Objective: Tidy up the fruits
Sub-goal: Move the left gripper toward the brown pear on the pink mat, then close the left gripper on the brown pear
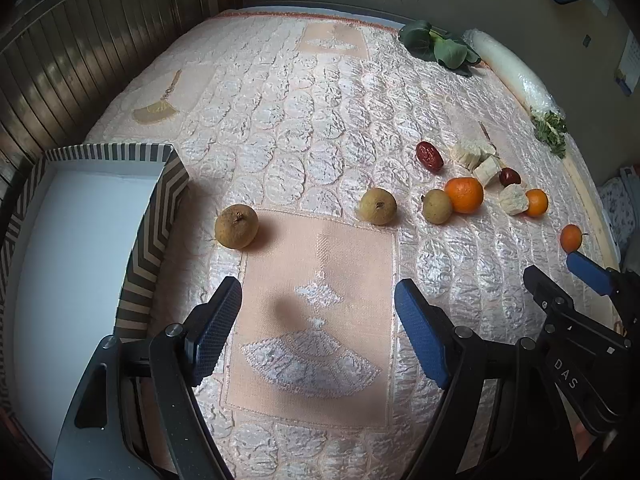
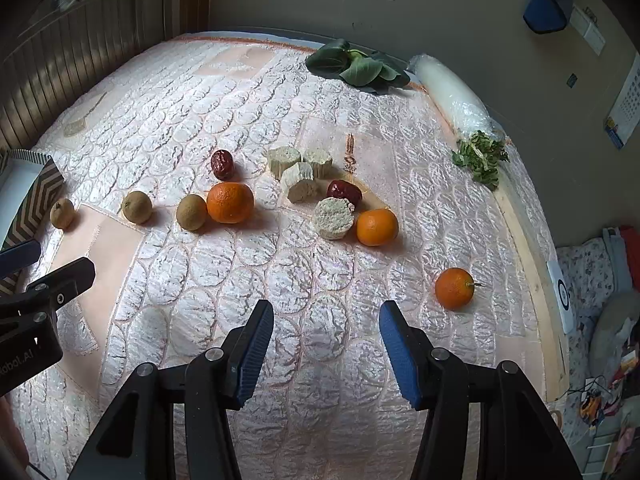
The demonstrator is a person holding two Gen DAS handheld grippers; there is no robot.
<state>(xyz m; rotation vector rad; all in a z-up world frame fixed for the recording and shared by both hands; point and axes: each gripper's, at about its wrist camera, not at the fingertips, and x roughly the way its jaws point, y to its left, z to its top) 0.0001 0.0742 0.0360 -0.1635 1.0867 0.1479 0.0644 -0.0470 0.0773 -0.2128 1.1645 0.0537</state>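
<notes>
Fruit lies scattered on a quilted mattress. Three brown round fruits sit in a row: one beside the striped box, one mid-bed, one touching a big orange. Two smaller oranges lie further right. Two red dates rest among pale cut chunks. My left gripper hovers open over the pink patch, nothing between its fingers. My right gripper is open and empty too, short of the lone orange.
The striped box has a white, bare inside and stands at the left bed edge. Green leaves, a plastic-wrapped white radish and chopped greens lie along the far right edge. A wooden wall panel runs behind the bed on the left.
</notes>
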